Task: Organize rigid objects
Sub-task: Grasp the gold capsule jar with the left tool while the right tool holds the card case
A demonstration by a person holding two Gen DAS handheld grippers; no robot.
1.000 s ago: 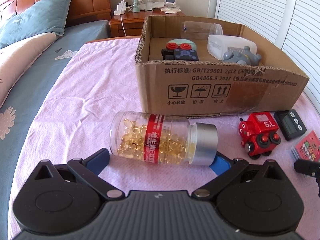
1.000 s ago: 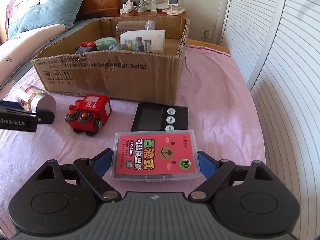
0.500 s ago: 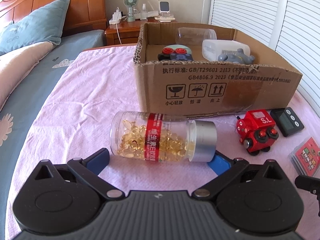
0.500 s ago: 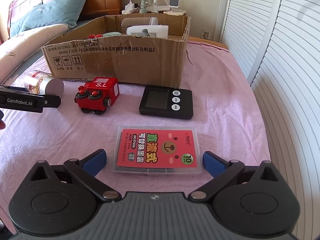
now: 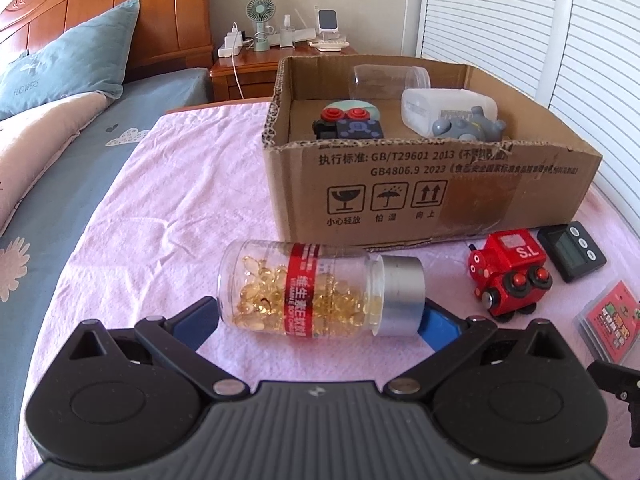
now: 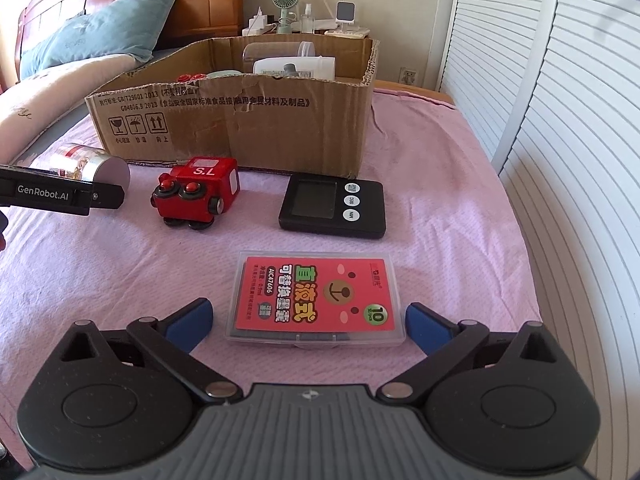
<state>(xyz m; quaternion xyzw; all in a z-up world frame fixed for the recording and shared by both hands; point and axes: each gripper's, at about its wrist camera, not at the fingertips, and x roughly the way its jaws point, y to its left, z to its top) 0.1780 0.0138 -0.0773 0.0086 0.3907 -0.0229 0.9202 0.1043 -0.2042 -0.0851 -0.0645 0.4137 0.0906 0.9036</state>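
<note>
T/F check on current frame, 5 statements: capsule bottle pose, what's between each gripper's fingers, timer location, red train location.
1. The capsule bottle lies on its side on the pink cloth. True.
2. The left gripper is shut with nothing between its fingers. False: it is open, with the bottle between its fingers.
3. The black timer is inside the cardboard box. False: it lies on the cloth in front of the box.
4. The red toy train stands outside the box, between the bottle and the timer. True.
5. The right gripper is open around the clear case with the red card. True.
</note>
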